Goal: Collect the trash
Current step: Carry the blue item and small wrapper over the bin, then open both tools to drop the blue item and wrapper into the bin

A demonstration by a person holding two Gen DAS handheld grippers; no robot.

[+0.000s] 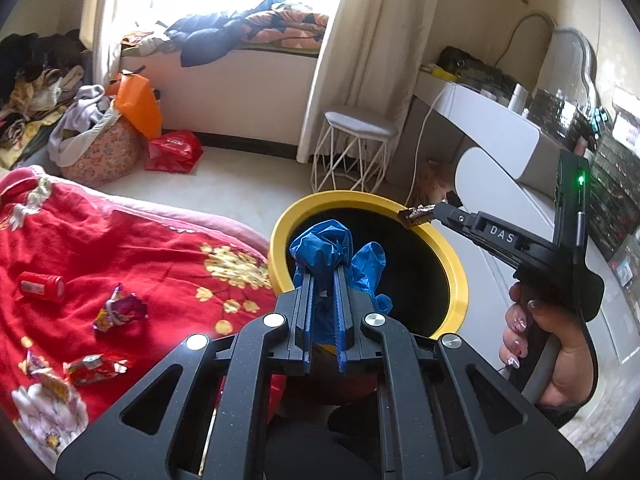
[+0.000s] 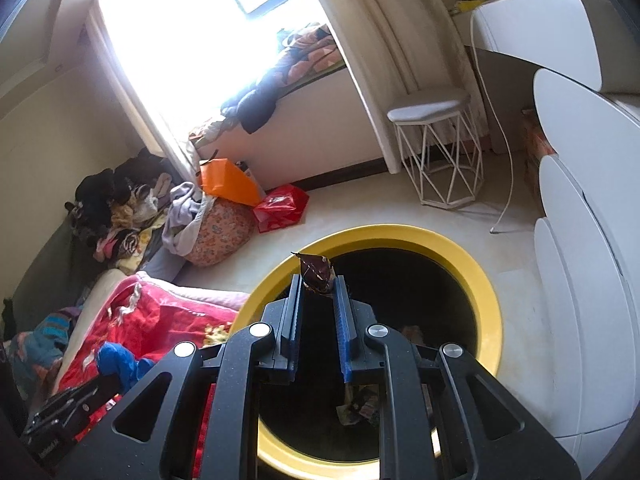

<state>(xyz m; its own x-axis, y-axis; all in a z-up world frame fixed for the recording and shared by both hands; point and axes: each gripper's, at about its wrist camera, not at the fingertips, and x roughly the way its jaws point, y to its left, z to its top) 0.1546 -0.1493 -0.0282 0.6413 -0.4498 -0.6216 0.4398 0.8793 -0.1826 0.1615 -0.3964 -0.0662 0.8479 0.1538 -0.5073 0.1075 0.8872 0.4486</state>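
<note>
2 grippers hang over the yellow-rimmed bin (image 1: 460, 280). Clamped between the left gripper (image 1: 322, 280)'s jaws, a crumpled blue glove (image 1: 324, 248) bulges past the fingertips above the bin's near rim. Over the dark opening, the right gripper (image 2: 318, 284) pinches a dark foil wrapper (image 2: 316, 274) at its tips. 3 more wrappers (image 1: 118, 312) and a small red can (image 1: 42, 287) lie on the red quilt (image 1: 160, 248), left of the bin.
</note>
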